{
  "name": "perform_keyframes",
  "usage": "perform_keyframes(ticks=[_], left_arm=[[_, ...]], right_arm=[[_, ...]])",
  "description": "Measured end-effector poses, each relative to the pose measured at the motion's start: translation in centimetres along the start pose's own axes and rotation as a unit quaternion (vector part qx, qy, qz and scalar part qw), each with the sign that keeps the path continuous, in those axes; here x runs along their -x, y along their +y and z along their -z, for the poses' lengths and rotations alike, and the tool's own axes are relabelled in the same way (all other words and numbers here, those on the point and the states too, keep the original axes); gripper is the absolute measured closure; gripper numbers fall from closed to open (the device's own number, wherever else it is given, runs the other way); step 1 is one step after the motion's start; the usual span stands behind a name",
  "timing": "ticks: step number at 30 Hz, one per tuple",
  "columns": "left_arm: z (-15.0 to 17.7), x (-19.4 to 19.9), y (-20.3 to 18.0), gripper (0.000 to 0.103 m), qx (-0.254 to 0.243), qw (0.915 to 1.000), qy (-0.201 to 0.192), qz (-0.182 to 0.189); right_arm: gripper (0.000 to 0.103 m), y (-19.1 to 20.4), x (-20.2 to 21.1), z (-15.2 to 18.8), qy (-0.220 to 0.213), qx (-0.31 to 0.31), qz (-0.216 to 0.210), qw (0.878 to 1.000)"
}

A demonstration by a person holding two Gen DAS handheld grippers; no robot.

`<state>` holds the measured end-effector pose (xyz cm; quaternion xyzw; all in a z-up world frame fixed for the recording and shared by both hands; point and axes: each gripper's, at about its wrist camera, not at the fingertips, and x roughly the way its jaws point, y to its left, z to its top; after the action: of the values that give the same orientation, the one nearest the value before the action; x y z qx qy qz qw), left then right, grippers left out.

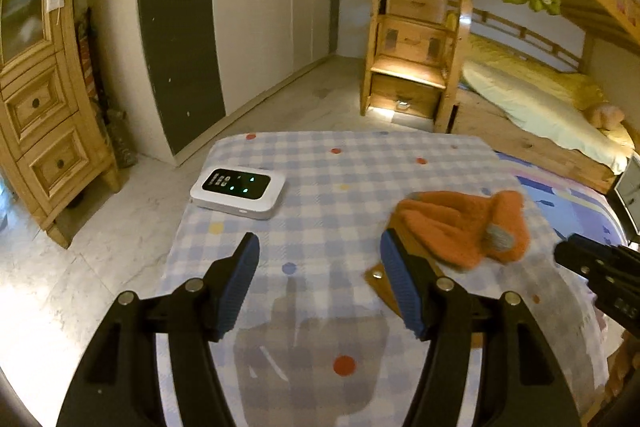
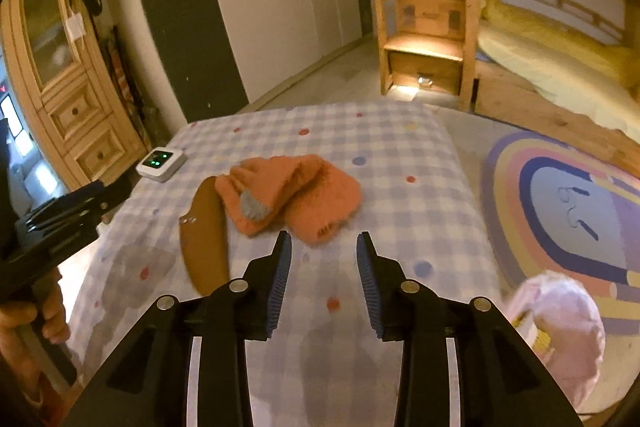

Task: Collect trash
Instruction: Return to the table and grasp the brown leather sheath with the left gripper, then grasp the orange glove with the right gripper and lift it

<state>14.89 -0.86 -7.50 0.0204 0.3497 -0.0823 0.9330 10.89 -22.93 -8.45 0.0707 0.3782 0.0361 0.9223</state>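
Observation:
A fuzzy orange knit piece (image 2: pixel 288 195) lies on the checked tablecloth (image 2: pixel 400 147), partly over a flat brown leather-like piece (image 2: pixel 204 247). My right gripper (image 2: pixel 324 247) is open and empty, just short of the orange piece. In the left wrist view the orange piece (image 1: pixel 460 227) lies to the right, and the brown piece (image 1: pixel 380 277) shows partly behind the right finger. My left gripper (image 1: pixel 318 247) is open and empty over bare cloth. The right gripper (image 1: pixel 592 267) enters at the right edge. The left gripper (image 2: pixel 116 191) shows at the left edge of the right wrist view.
A white device with green lights (image 1: pixel 239 191) sits near the table's left edge; it also shows in the right wrist view (image 2: pixel 161 163). A pink bag (image 2: pixel 560 331) hangs off the table's right side. A rainbow rug (image 2: pixel 568 215), wooden bunk bed (image 1: pixel 408 39) and wooden cabinet (image 1: pixel 44 115) surround the table.

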Motion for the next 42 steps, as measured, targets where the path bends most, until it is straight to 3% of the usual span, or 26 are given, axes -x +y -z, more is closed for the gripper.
perform_keyframes(ticks=[3, 8, 9, 10, 12, 14, 17, 21, 29, 34, 37, 42], left_arm=[[0.0, -0.4, 0.2, 0.042, 0.017, 0.9997, 0.014, 0.010], [0.5, -0.8, 0.0, 0.041, 0.011, 0.9997, 0.022, 0.008], [0.7, -0.9, -0.2, 0.041, 0.009, 0.9995, 0.028, 0.010], [0.9, -1.0, -0.3, 0.041, 0.010, 0.9993, 0.033, 0.013], [1.5, -1.1, -0.7, 0.041, 0.014, 0.9984, 0.048, 0.027], [2.1, -1.0, -1.4, 0.041, 0.015, 0.9974, 0.057, 0.042], [2.7, -0.7, -2.9, 0.031, 0.009, 0.9967, 0.060, 0.055], [3.0, -1.2, -5.2, 0.029, 0.000, 0.9963, 0.068, 0.053], [3.0, -4.1, -8.7, 0.029, -0.022, 0.9947, 0.101, 0.006], [3.8, -4.7, -8.1, 0.029, -0.019, 0.9918, 0.126, -0.009], [4.7, -3.5, -6.2, 0.029, 0.000, 0.9916, 0.130, 0.003], [5.2, -2.8, -4.9, 0.048, -0.004, 0.9927, 0.120, 0.009]], right_arm=[[0.049, 0.4, -2.9, -1.4, 0.020, 0.012, 0.007, 1.000], [0.049, 0.5, -5.6, -2.1, 0.051, -0.001, 0.004, 0.999], [0.057, 0.6, -5.7, -2.1, 0.052, -0.005, 0.003, 0.999], [0.078, 0.7, -5.9, -2.0, 0.051, -0.006, 0.003, 0.999], [0.091, 0.7, -4.9, -1.9, 0.040, -0.017, -0.008, 0.999], [0.093, 0.3, -3.5, -1.5, 0.021, -0.015, -0.002, 1.000], [0.093, 0.1, -0.1, -0.6, -0.013, -0.013, 0.017, 1.000], [0.093, -0.7, 3.1, 0.2, -0.039, -0.020, 0.038, 0.998], [0.093, -2.3, 7.4, 2.1, -0.051, -0.029, 0.047, 0.997], [0.093, -2.3, 8.7, 2.8, -0.052, -0.028, 0.044, 0.997], [0.093, -2.1, 9.7, 3.5, -0.059, -0.022, 0.042, 0.997], [0.093, -1.9, 9.8, 4.3, -0.064, -0.022, 0.032, 0.997]])
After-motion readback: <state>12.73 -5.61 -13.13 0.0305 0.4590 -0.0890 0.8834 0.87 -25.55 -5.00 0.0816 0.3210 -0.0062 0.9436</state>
